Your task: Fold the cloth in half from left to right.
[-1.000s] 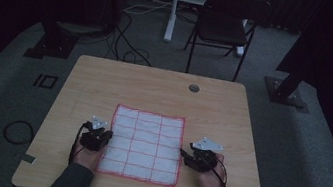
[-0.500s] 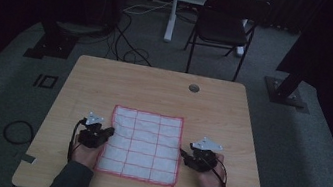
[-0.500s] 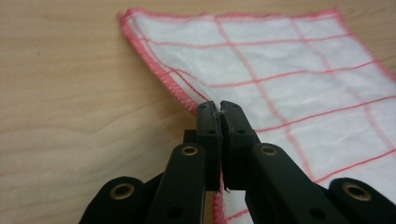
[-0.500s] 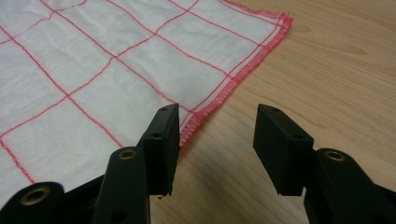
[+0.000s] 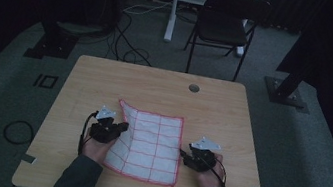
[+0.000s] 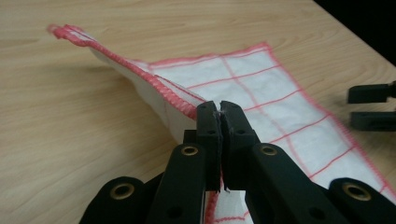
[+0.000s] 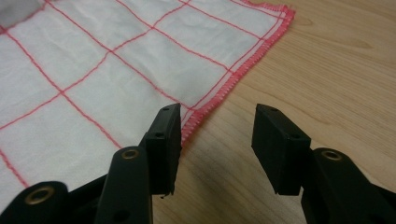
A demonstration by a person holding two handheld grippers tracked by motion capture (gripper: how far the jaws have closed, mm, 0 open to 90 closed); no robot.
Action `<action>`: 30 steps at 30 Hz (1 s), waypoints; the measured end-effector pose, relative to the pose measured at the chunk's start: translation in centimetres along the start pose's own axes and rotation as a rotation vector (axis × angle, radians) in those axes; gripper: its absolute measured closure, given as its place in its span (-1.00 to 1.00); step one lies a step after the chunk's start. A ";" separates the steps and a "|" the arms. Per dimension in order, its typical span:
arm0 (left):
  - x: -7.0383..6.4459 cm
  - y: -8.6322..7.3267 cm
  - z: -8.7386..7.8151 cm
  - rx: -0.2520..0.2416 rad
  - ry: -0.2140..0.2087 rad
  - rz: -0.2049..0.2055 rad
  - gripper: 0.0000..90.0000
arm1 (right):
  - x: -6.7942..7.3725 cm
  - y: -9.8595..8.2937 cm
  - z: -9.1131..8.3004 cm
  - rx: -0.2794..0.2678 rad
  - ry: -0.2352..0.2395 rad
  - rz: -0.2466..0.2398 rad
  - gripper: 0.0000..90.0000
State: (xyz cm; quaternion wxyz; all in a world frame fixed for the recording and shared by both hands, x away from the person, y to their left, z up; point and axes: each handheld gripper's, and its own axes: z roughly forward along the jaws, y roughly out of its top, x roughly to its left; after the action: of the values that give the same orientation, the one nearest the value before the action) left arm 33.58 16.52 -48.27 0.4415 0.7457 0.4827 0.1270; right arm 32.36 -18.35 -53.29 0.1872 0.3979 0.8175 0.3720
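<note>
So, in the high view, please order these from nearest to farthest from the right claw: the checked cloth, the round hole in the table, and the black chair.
From the right claw:
1. The checked cloth, just to its left on the table; its edge lies beside the claw.
2. The round hole, near the table's far edge, ahead of the claw.
3. The black chair, on the floor beyond the table.

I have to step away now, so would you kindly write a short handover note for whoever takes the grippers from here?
Left gripper: shut on the cloth's left hem, lifting that edge off the table.
Right gripper: open, jaws astride the cloth's right edge, gripping nothing.
Cloth: white with red grid, near the table's front; the rest lies flat.
Done: left edge pinched and raised.
Left: probably close the right gripper on its edge, then fold; the intended fold is my guess.
</note>
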 end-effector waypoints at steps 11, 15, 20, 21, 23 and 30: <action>-2.0 1.3 1.1 -0.007 -0.054 0.028 0.96 | -0.2 -0.1 0.0 0.004 -0.010 0.013 0.18; -2.8 1.6 1.7 -0.005 -0.072 0.045 0.96 | -0.3 -0.1 0.1 0.004 -0.009 0.016 0.18; -3.7 1.9 2.4 -0.008 -0.098 0.059 0.96 | -0.3 -0.2 0.1 0.006 -0.011 0.017 0.18; -3.9 2.0 2.5 -0.009 -0.104 0.063 0.96 | -0.3 -0.2 0.1 0.007 -0.011 0.017 0.18; -4.2 2.1 2.8 -0.006 -0.112 0.068 0.96 | -0.4 -0.2 0.0 0.006 -0.011 0.018 0.18; -5.2 2.1 4.3 0.018 -0.145 0.098 0.96 | -0.4 -0.3 0.0 0.006 -0.011 0.021 0.18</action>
State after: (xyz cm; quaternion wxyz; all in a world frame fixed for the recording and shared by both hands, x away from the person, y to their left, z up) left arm 34.87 9.59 -47.86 0.4618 0.7794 0.4137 0.0898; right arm 32.49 -18.77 -53.54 0.1864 0.4090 0.8134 0.3694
